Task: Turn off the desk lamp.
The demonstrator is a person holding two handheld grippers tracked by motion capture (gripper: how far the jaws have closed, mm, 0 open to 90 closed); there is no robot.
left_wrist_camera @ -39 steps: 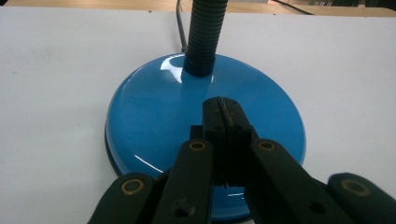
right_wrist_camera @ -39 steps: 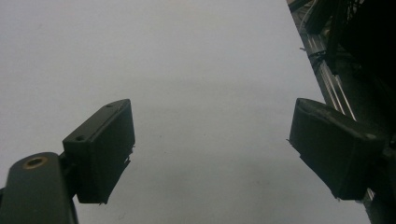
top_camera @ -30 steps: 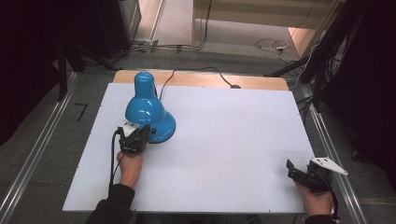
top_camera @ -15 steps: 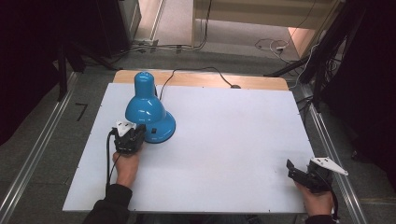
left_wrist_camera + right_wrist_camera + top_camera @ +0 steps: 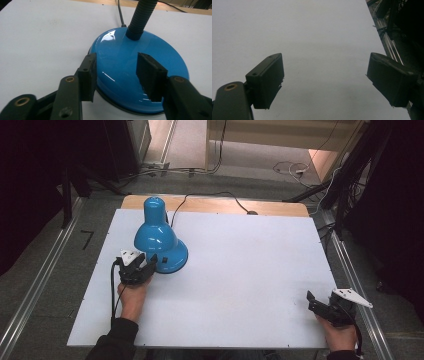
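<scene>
A blue desk lamp (image 5: 156,239) stands at the table's left rear, its shade bent over its round base (image 5: 175,260). My left gripper (image 5: 145,263) sits at the base's near left edge. In the left gripper view the glossy blue base (image 5: 160,55) and the black flexible neck (image 5: 140,17) lie just beyond my left gripper (image 5: 116,59). Its jaws have just been opening and now stand apart over the base, the pads pressing on nothing. My right gripper (image 5: 312,301) rests open at the table's near right corner, with bare white tabletop between its jaws (image 5: 325,65).
The white tabletop (image 5: 250,270) stretches wide between the two hands. The lamp's black cable (image 5: 210,197) runs off the wooden back edge. Metal rails and a dark floor flank the table, and its right edge (image 5: 387,42) lies close to the right gripper.
The left gripper's jaws, shut at the lamp base before, now stand apart. The left hand shifted slightly to the left. The right hand kept still.
</scene>
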